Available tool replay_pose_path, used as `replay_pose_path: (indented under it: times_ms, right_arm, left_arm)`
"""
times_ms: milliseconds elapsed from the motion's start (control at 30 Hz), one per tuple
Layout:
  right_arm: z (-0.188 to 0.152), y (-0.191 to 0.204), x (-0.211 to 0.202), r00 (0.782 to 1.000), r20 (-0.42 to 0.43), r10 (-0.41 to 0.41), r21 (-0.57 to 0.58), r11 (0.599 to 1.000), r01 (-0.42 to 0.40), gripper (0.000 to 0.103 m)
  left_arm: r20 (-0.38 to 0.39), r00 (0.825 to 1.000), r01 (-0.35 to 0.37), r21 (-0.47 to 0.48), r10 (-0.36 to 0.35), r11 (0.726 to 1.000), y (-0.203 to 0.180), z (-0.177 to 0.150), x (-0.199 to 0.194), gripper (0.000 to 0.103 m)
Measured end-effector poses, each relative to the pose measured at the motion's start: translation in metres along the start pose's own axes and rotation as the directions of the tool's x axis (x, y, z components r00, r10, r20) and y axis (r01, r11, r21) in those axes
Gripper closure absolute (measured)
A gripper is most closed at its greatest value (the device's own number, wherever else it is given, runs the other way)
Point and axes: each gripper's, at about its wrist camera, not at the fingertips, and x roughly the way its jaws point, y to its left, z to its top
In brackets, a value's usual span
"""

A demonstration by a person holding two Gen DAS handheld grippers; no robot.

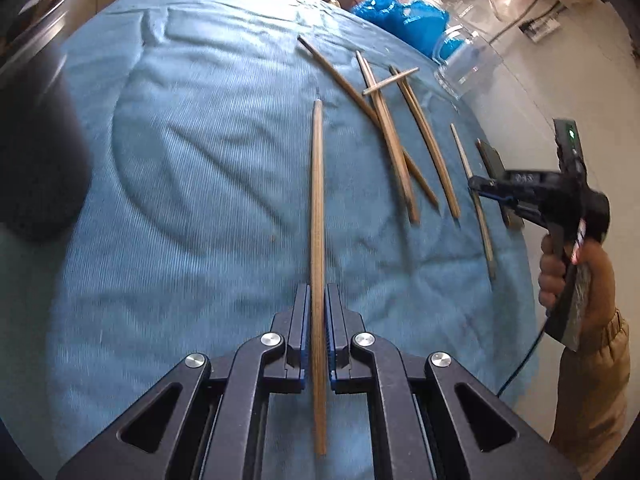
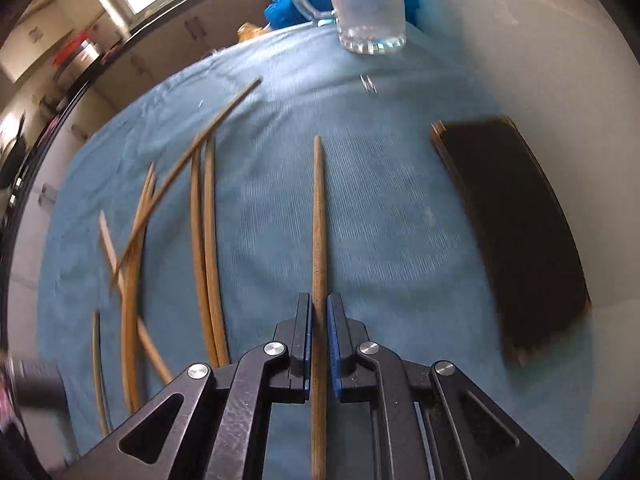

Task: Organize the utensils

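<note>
The left gripper [image 1: 318, 296] is pinching one wooden chopstick [image 1: 317, 200] lengthwise, and the right gripper [image 2: 319, 308] is clamping another chopstick [image 2: 319, 220] the same way, probably for dropping into the glass mug [image 2: 370, 8]. Loose chopsticks [image 2: 208, 248] are lying on the blue cloth [image 2: 400, 200], near the mug. No writing is showing legibly

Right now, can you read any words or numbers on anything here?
No words can be read.
Right gripper: pale marks on its black body, too blurred to read.
Its handle: a red and white label, too blurred.
Glass mug, dark flat case, chopsticks: no text shows.
</note>
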Motion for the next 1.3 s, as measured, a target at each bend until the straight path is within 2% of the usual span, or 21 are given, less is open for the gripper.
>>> replay_pose_path:
  times_ms: [133, 267, 300, 367, 400, 433, 500, 633, 800, 1000, 1100, 1300]
  right_arm:
    - [-0.051, -0.017, -0.02, 0.998, -0.05, 0.04, -0.052, 0.998, -0.042, 0.095]
    - [-0.091, -0.028, -0.037, 0.994, -0.091, 0.058, -0.101, 0.993, -0.067, 0.093]
    - [-0.1, -0.029, -0.041, 0.995, -0.085, 0.06, -0.125, 0.99, -0.07, 0.09]
    - [-0.104, -0.028, -0.045, 0.994, -0.087, 0.066, -0.163, 0.983, -0.079, 0.073]
    - [-0.103, -0.028, -0.047, 0.994, -0.084, 0.069, -0.172, 0.982, -0.083, 0.069]
    - [-0.1, -0.028, -0.047, 0.995, -0.072, 0.063, -0.173, 0.982, -0.075, 0.066]
    - [-0.092, -0.026, -0.046, 0.998, -0.05, 0.037, -0.187, 0.981, -0.045, 0.066]
    - [-0.078, -0.021, -0.037, 0.999, -0.052, 0.004, -0.207, 0.978, -0.015, 0.066]
    - [-0.058, -0.012, -0.022, 0.996, -0.071, -0.049, -0.212, 0.977, 0.033, 0.068]
    - [-0.044, 0.004, -0.011, 0.987, -0.113, -0.117, -0.266, 0.96, 0.083, 0.076]
    - [-0.037, -0.001, -0.011, 0.981, -0.144, -0.127, -0.278, 0.957, 0.084, 0.082]
    - [-0.014, 0.014, 0.003, 0.969, -0.19, -0.159, -0.286, 0.953, 0.101, 0.088]
  left_arm:
    - [-0.026, 0.999, 0.023, 0.026, -0.022, 0.999, 0.003, -0.03, -0.013, 0.097]
    - [-0.044, 0.999, -0.017, 0.102, 0.021, 0.995, -0.004, -0.049, -0.026, 0.096]
    - [-0.036, 0.999, -0.033, 0.124, 0.038, 0.992, -0.007, -0.051, -0.029, 0.096]
    - [-0.013, 0.998, -0.054, 0.168, 0.057, 0.984, -0.015, -0.052, -0.036, 0.094]
    - [-0.009, 0.998, -0.055, 0.169, 0.057, 0.984, -0.015, -0.05, -0.038, 0.092]
    - [-0.004, 0.998, -0.061, 0.16, 0.063, 0.985, -0.015, -0.047, -0.039, 0.084]
    - [0.012, 0.997, -0.084, 0.141, 0.083, 0.987, -0.016, -0.039, -0.041, 0.078]
    - [0.017, 0.991, -0.133, 0.159, 0.132, 0.978, -0.023, -0.01, -0.025, 0.078]
    - [-0.024, 0.98, -0.19, 0.186, 0.197, 0.964, -0.034, 0.023, 0.013, 0.078]
    - [-0.035, 0.969, -0.23, 0.239, 0.245, 0.944, -0.045, 0.041, 0.027, 0.078]
    - [-0.049, 0.962, -0.248, 0.267, 0.27, 0.931, -0.049, 0.049, 0.032, 0.078]
    - [-0.075, 0.941, -0.28, 0.371, 0.329, 0.885, -0.063, 0.056, 0.043, 0.078]
